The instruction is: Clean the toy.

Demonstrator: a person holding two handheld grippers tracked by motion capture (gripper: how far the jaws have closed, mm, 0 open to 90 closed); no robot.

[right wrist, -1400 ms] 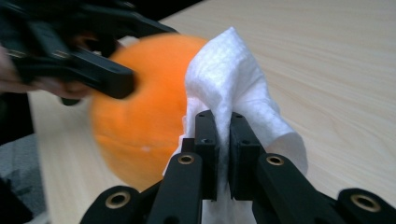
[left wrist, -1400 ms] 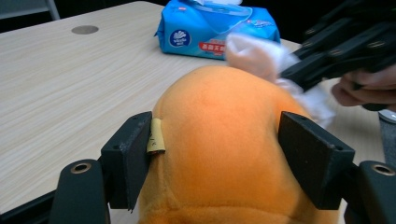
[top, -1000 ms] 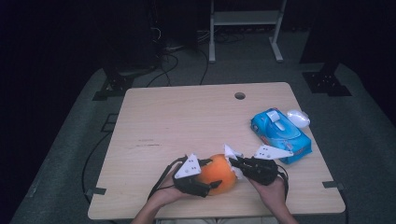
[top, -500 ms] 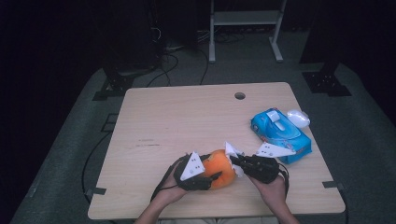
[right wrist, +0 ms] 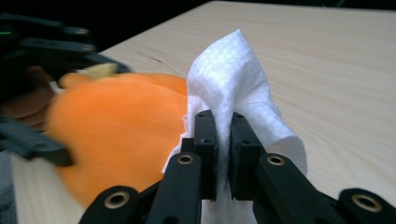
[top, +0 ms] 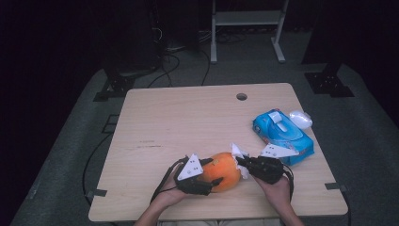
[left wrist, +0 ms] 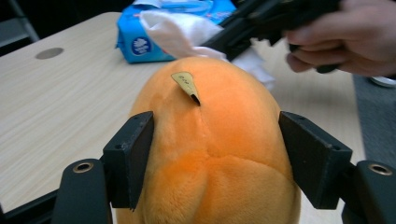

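The plush (top: 223, 170) is lying on the table (top: 188, 122) near its front edge, at about 6 o'clock from the table's middle. It is orange, rounded and soft, and a small tan tag (left wrist: 185, 83) is sticking up from its seam.

The left gripper (top: 210, 181) is reaching in from 9 o'clock of the plush, with the plush sitting between its jaws. Those jaws have just been opening a little; in the left gripper view the left pad (left wrist: 133, 156) is touching the fabric, and the right pad (left wrist: 313, 156) is standing at the plush's edge, contact unclear there.

The right gripper (right wrist: 223, 154) is coming in from 3 o'clock of the plush. Its jaws are pinching a white wipe (right wrist: 233, 84), closed tight on the folded sheet. The wipe is pressing against the plush's right side.

A blue pack (top: 282, 136) is lying at 2 o'clock from the plush, near the table's right edge, just beside the right gripper. A small clear cap (top: 300, 119) is resting at the pack's far end.
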